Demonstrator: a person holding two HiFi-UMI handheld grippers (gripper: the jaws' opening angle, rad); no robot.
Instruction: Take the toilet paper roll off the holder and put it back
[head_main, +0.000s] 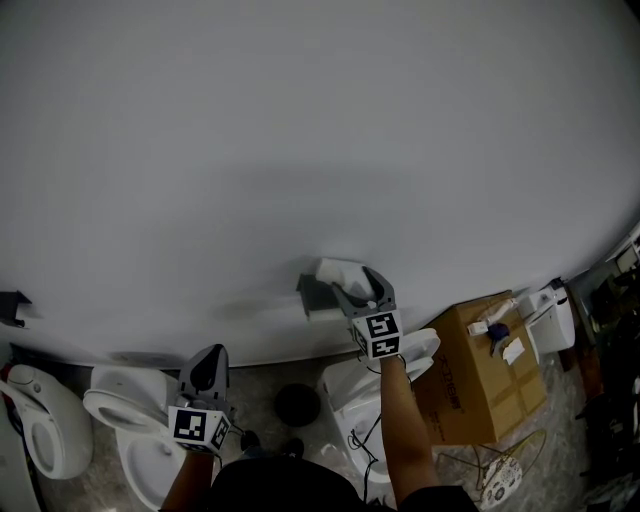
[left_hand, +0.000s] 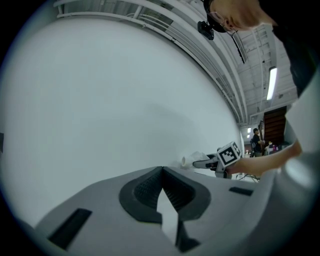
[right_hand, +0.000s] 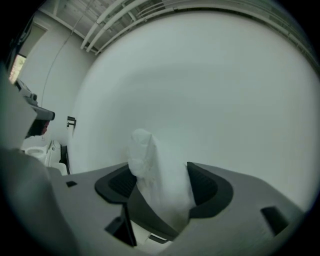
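Observation:
A crumpled white toilet paper roll (head_main: 343, 271) sits between the jaws of my right gripper (head_main: 362, 284), which is shut on it. In the right gripper view the roll (right_hand: 159, 172) fills the gap between the pads and sticks out toward the white wall. It is held just right of the grey holder (head_main: 313, 296) fixed to the wall. My left gripper (head_main: 208, 364) hangs low at the left, away from the holder, its jaws closed tip to tip (left_hand: 162, 170) with nothing in them. From the left gripper view I see the right gripper (left_hand: 202, 162) and roll (left_hand: 192, 159) against the wall.
Two white toilets (head_main: 45, 425) (head_main: 135, 420) stand at the lower left, another (head_main: 352, 392) under my right arm. A cardboard box (head_main: 480, 375) with small items stands at the right, a round black object (head_main: 297, 403) on the floor. A dark bracket (head_main: 14, 306) is on the wall far left.

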